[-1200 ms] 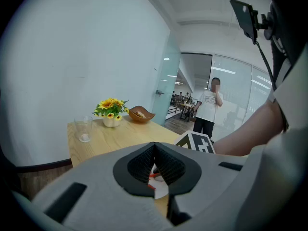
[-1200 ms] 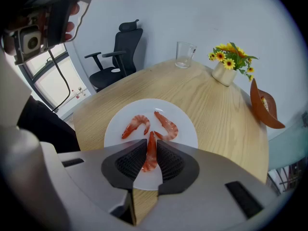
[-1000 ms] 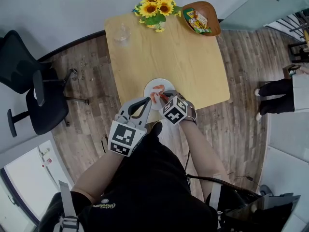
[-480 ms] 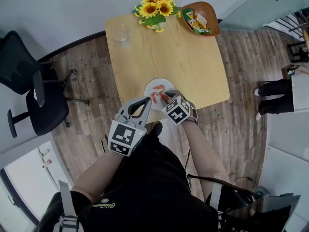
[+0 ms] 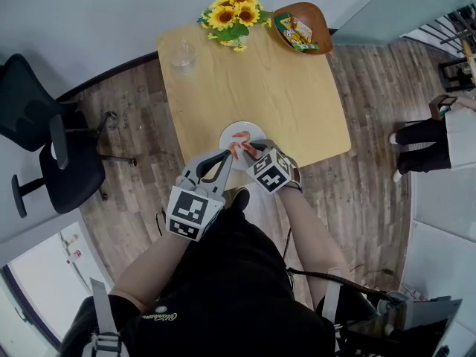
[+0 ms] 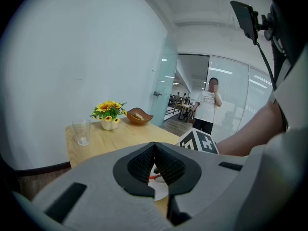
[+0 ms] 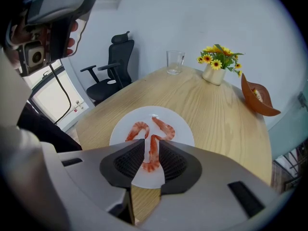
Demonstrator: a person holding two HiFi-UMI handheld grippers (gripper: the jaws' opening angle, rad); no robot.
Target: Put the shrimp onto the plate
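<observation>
A white plate [image 7: 180, 126] sits at the near edge of the wooden table [image 5: 282, 88]. Two orange shrimp [image 7: 137, 129] lie on it side by side. A third shrimp [image 7: 153, 154] sits between the jaws of my right gripper [image 7: 152, 146], which is shut on it low over the plate's near part. From the head view the right gripper [image 5: 249, 150] reaches onto the plate [image 5: 253, 130]. My left gripper [image 5: 225, 157] hangs just left of the plate. In its own view the left gripper [image 6: 155, 148] is shut with nothing in it.
At the table's far edge stand a vase of sunflowers [image 5: 230, 13], a brown bowl of snacks [image 5: 301, 27] and a clear glass [image 5: 182, 54]. A black office chair [image 5: 52, 147] stands on the left. Another person [image 5: 439, 132] stands to the right.
The right gripper has shifted very slightly over the plate's near edge. The left gripper has stayed where it was.
</observation>
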